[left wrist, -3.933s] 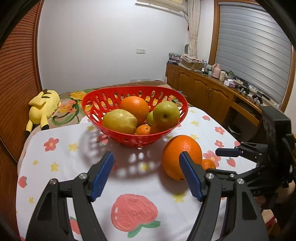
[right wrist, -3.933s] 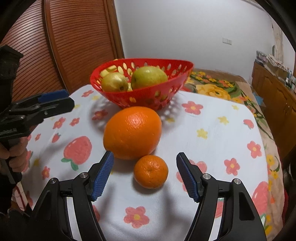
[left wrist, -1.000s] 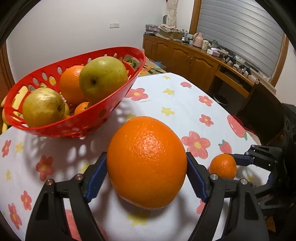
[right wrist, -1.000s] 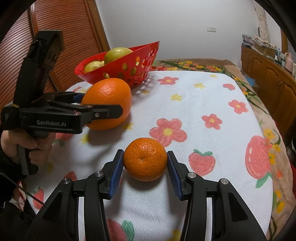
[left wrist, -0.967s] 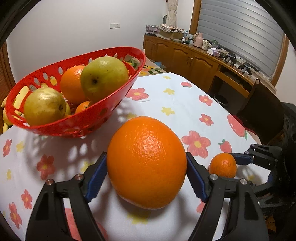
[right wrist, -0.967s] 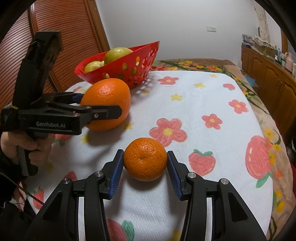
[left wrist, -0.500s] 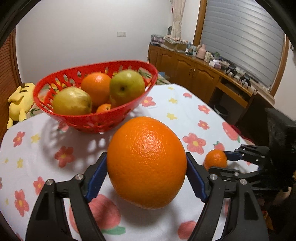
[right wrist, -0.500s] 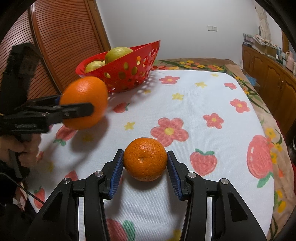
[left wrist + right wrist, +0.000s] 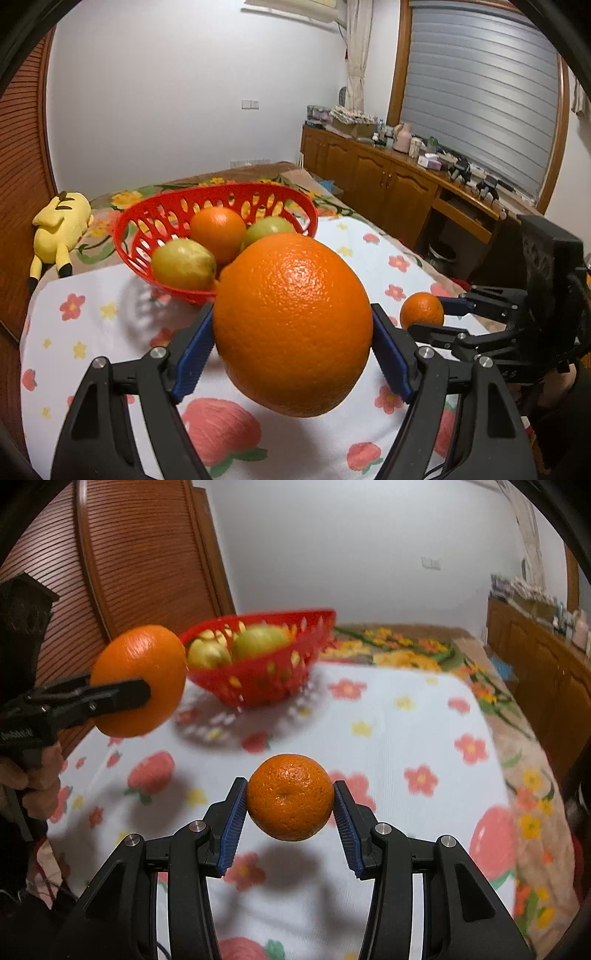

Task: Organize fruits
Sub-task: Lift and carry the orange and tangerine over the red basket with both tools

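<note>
Left gripper has its jaws clamped on the big orange, blue pads pressed to both sides; fruit is lifted clear of the counter, shadow on the cloth below it. From the right wrist view the same orange hangs just in front-left of the red basket, about level w/ its rim, not over it yet.

Right gripper jaws are closed on the small mandarin, also raised off the counter, shadow beneath. It sits well short of the basket, nearer the person, and to the right of it; in the left wrist view the mandarin shows right of the basket and lower in frame.

Basket stands on the flowered cloth toward the far side of the counter. Inside: an orange, a yellow-green pear-like fruit at the front-left wall, a green one behind-right, partly hidden by the big orange.

Beyond the basket on the left, a yellow plush toy lies on the bed
</note>
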Demonstrator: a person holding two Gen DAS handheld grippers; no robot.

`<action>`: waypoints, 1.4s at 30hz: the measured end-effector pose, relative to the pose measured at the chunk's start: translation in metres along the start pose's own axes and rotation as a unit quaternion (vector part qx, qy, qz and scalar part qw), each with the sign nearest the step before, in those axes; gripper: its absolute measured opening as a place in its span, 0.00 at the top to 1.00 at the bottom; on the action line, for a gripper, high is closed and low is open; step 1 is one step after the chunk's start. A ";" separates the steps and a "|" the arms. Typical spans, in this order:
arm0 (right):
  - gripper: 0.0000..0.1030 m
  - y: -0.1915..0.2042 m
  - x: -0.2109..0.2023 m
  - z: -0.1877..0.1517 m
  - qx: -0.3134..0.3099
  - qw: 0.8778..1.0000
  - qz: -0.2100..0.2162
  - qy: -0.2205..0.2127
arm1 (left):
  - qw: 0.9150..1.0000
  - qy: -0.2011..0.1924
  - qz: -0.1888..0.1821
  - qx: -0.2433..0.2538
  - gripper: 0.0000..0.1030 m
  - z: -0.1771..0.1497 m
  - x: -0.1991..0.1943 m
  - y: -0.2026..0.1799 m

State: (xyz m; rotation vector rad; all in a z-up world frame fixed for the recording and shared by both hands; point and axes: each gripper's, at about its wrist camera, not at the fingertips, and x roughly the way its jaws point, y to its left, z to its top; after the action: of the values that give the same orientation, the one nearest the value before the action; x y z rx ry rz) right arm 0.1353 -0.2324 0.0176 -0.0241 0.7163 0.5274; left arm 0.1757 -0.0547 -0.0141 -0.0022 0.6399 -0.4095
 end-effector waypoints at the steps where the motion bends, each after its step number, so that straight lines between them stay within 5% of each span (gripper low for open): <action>1: 0.55 0.002 -0.002 0.005 -0.004 1.000 0.000 -0.005 | 1.000 -0.003 0.002 0.000 0.23 0.002 -0.002 0.001; 20: 0.55 0.030 0.003 0.074 -0.059 0.998 0.009 -0.034 | 0.999 -0.031 0.030 -0.003 0.23 0.028 -0.012 0.028; 42: 0.55 0.005 0.107 0.151 -0.076 0.997 0.014 0.008 | 0.998 -0.014 0.060 -0.018 0.23 0.073 0.042 0.089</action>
State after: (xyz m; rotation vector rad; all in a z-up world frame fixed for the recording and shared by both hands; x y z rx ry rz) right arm 0.2943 -0.1499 0.0651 -0.1609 0.6920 0.6090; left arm 0.2812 0.0029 0.0092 -0.0045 0.6165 -0.2820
